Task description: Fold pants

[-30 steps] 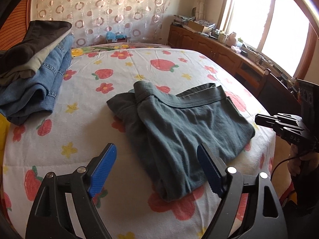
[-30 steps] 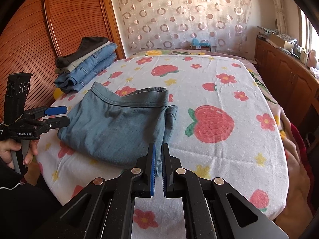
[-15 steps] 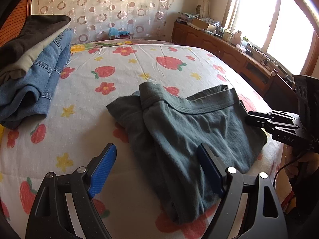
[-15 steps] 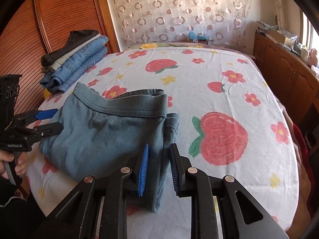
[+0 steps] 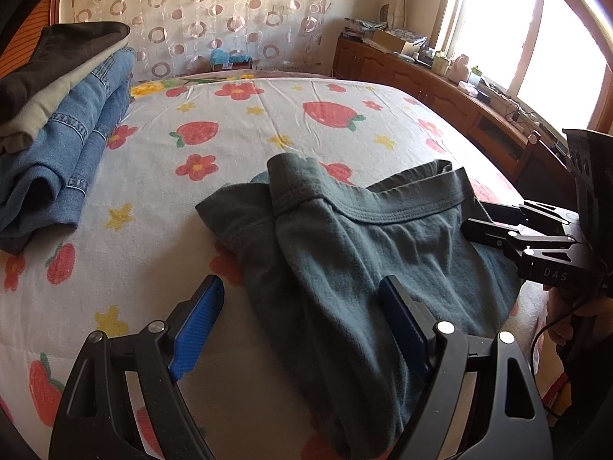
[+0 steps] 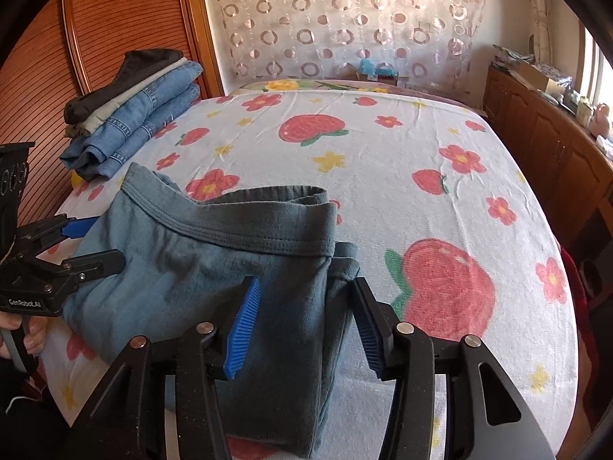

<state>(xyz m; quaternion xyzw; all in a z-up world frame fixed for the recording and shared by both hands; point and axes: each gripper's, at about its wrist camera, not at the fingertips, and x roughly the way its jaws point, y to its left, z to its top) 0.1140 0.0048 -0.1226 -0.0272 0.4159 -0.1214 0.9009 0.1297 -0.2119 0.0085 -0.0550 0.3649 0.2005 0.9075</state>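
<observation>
Pants (image 6: 214,268) lie part-folded on the bed (image 6: 421,176); the right gripper (image 6: 306,318) has just been opening, jaws now apart astride a fold, gripping nothing. Left gripper (image 5: 302,314) hangs wide, empty. Another fold looks due.

Black claw (image 6: 304,322) frames, ribbed blue pads (image 5: 197,322), silver screws, white lettering

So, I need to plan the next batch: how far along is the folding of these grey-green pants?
Mostly done: the grey-green pants lie in a compact fold on the strawberry sheet. A stack of folded clothes sits at the far corner. In hand: nothing. The right gripper, whose jaws have just been opening, straddles the fold's edge without pinching it; the left gripper is open. Left: perhaps a last fold or stacking.
</observation>
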